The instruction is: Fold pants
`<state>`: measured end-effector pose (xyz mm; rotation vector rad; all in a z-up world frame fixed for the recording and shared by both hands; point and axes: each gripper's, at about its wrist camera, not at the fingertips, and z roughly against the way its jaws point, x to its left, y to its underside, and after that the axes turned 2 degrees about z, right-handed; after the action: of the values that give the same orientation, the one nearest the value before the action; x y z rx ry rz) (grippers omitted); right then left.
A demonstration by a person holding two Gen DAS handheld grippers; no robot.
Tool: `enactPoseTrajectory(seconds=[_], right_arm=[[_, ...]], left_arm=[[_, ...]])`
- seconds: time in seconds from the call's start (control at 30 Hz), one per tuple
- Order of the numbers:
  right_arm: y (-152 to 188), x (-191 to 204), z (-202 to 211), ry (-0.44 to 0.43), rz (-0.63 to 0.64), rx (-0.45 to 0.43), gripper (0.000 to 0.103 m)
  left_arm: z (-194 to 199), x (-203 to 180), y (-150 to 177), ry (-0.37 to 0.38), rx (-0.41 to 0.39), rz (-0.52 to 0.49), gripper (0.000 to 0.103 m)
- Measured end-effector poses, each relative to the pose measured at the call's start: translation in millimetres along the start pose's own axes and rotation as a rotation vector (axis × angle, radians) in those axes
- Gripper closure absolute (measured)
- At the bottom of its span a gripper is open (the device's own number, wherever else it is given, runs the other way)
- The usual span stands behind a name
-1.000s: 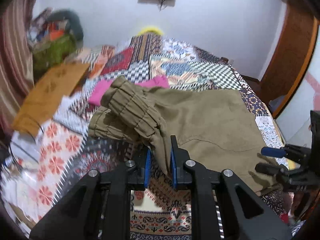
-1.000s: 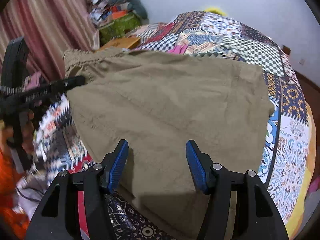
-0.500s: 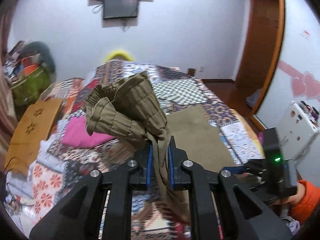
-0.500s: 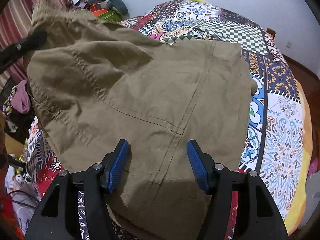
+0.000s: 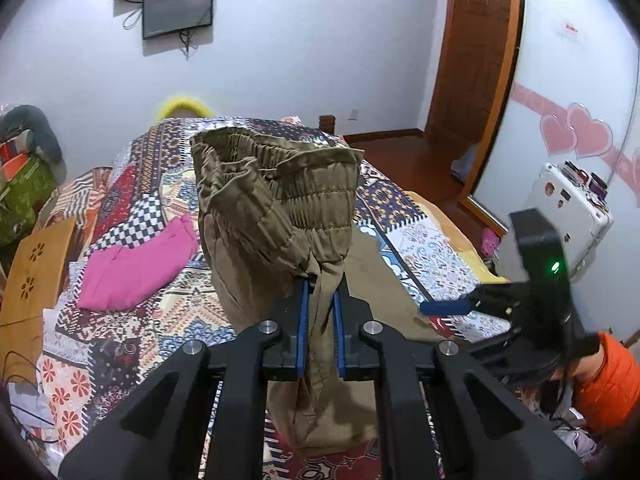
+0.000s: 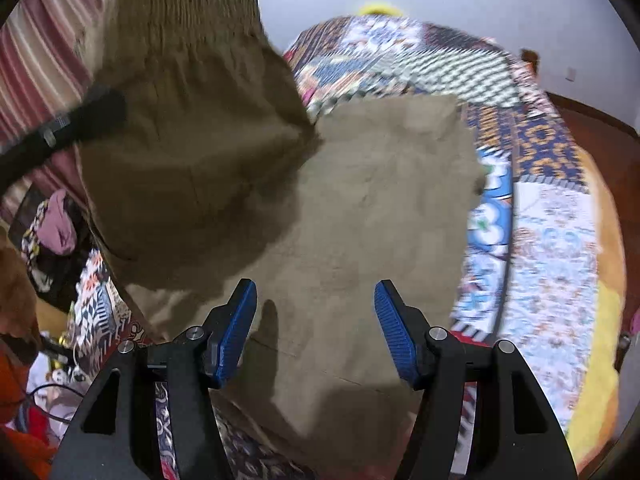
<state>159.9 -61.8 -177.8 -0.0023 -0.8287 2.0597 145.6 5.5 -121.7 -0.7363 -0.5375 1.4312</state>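
Note:
Olive-brown pants (image 5: 276,216) with an elastic waistband hang lifted over the patchwork bed. My left gripper (image 5: 320,304) is shut on the pants just below the waistband, holding that end up in the air. The rest of the pants (image 6: 384,200) lies on the bed. My right gripper (image 6: 314,312) is open and empty, hovering just above the lying fabric near the bed's front edge. It also shows in the left wrist view (image 5: 444,307) at the right. The left gripper's finger (image 6: 80,120) crosses the raised waistband in the right wrist view.
A pink garment (image 5: 136,264) lies on the patchwork bedspread (image 5: 420,240) at the left. A wooden board (image 5: 32,272) leans at the bed's left side. A wooden door (image 5: 476,52) and a white appliance (image 5: 568,196) stand to the right. Striped curtains (image 6: 44,60) hang left.
My left gripper has raised the waistband end higher off the bed, folding it up over the rest. My right gripper stayed open over the lying fabric.

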Motion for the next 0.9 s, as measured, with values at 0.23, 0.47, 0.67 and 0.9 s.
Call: enactPoseTrajectory(seconds=[0.23,0.47,0.67,0.9], right_arm=[[21,-26,13,0.108,-0.038,0.01,0.044],[37,-37,-2,0.077,-0.098,0.039,0.044],[39,-43,2,0.067,-0.1,0.033,0.044],[44,-41,5,0.068,-0.106,0.028,0.044]], left_arm=[[-13,-13,2,0.04,0.033,-0.029,0.093],[-27,-31,13,0.097,0.112,-0.06,0.094],[-33,-45,26,0.112,0.163,-0.111,0.094],[-25,-44,24,0.19,0.197,-0.051,0.094]])
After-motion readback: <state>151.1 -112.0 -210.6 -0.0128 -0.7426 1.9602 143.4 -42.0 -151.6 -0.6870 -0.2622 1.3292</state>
